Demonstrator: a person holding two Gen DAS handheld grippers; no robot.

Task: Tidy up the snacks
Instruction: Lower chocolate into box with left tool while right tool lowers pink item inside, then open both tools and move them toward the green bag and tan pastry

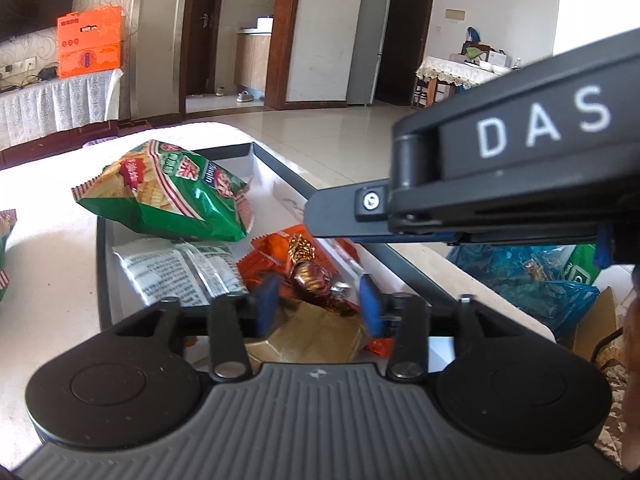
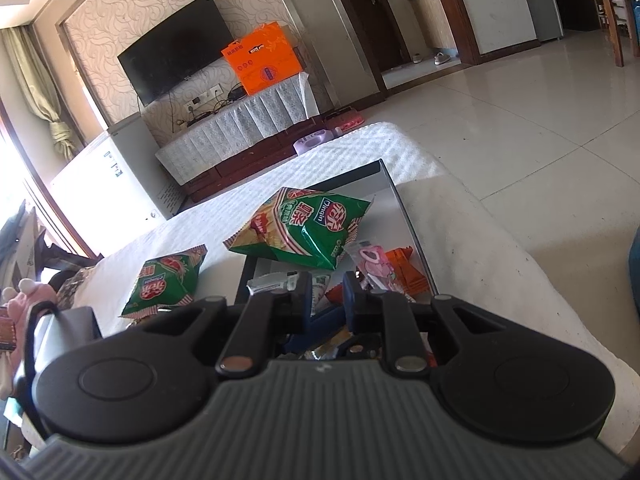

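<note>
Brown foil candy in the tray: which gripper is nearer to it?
Left. The left gripper is right at the brown foil candy, its open fingers on either side of it. The right gripper sits higher, above the tray, apart from the candy.

A green chip bag (image 1: 168, 194) lies tilted across the far left rim of the grey tray (image 1: 103, 280). Inside the tray lie a white packet (image 1: 180, 270), orange wrappers (image 1: 264, 266), a brown foil candy (image 1: 310, 276) and a gold packet (image 1: 316, 338). A second green chip bag (image 2: 166, 286) rests on the bed, just left of the tray.
</note>
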